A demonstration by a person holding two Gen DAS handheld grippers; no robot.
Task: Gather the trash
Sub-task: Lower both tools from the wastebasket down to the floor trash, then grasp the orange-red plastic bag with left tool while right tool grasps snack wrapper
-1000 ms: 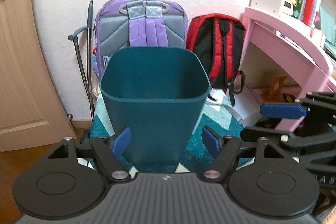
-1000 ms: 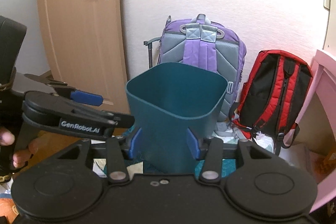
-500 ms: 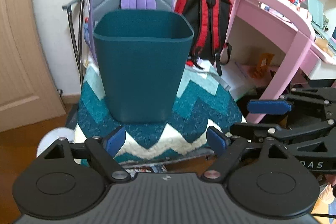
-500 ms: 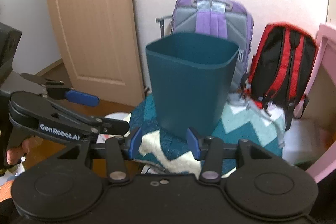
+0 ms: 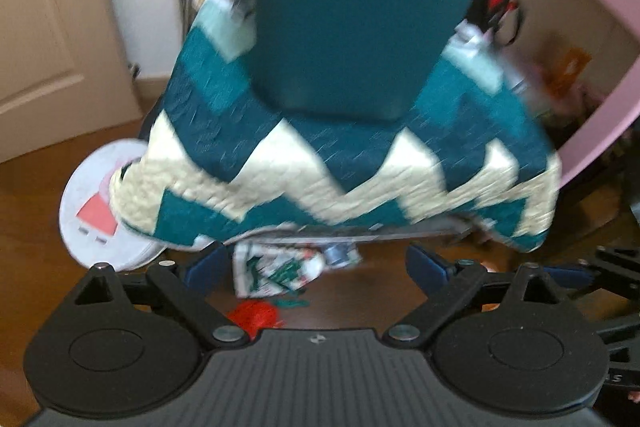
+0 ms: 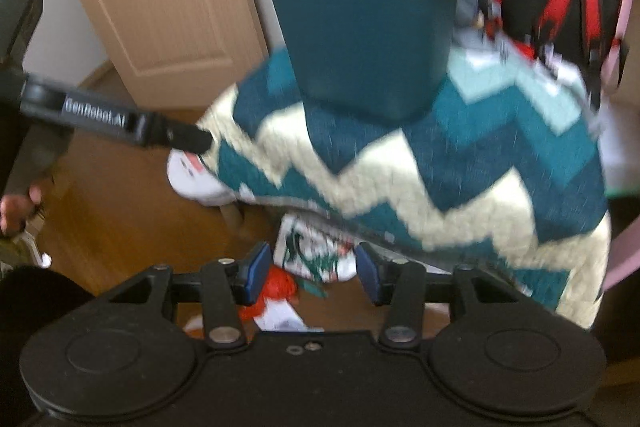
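Nothing collected yet: both hand-held grippers, left just opened wide, right open, empty over floor trash; bin waits on quilt.

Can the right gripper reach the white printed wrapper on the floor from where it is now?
Probably yes. The right gripper is open, the white printed wrapper lies just ahead between its fingers, and nothing blocks it, though the quilt overhangs close above.
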